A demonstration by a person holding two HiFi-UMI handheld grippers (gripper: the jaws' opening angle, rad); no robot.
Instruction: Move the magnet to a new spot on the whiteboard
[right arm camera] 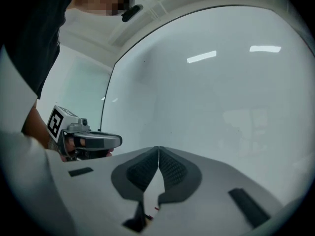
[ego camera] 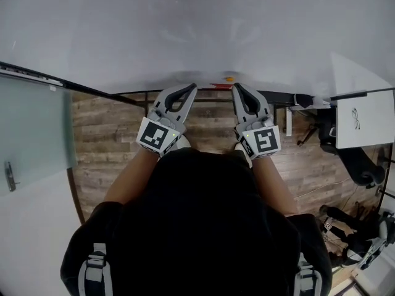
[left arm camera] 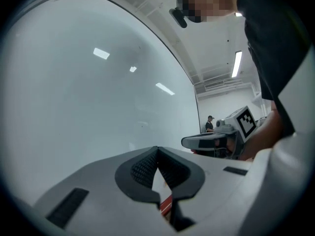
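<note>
A: Head view, status?
B: Left gripper (ego camera: pixel 190 89) and right gripper (ego camera: pixel 237 88) point at the lower edge of the whiteboard (ego camera: pixel 185 29); the orange magnet (ego camera: pixel 229 79) sits on the board just beside the right gripper's tip.
A: Left gripper view?
B: Jaw tips together; nothing held.
A: Right gripper view?
B: Jaw tips together; nothing held.

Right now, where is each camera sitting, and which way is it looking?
Head view: on the person's head, looking steeply down; shows the whiteboard, forearms, left hand-held gripper and right hand-held gripper.
Left gripper view: on the left hand-held gripper, looking along its shut jaws at the whiteboard.
Right gripper view: on the right hand-held gripper, likewise facing the whiteboard.
Shared: each gripper view sees the other gripper and the person's arm.
</note>
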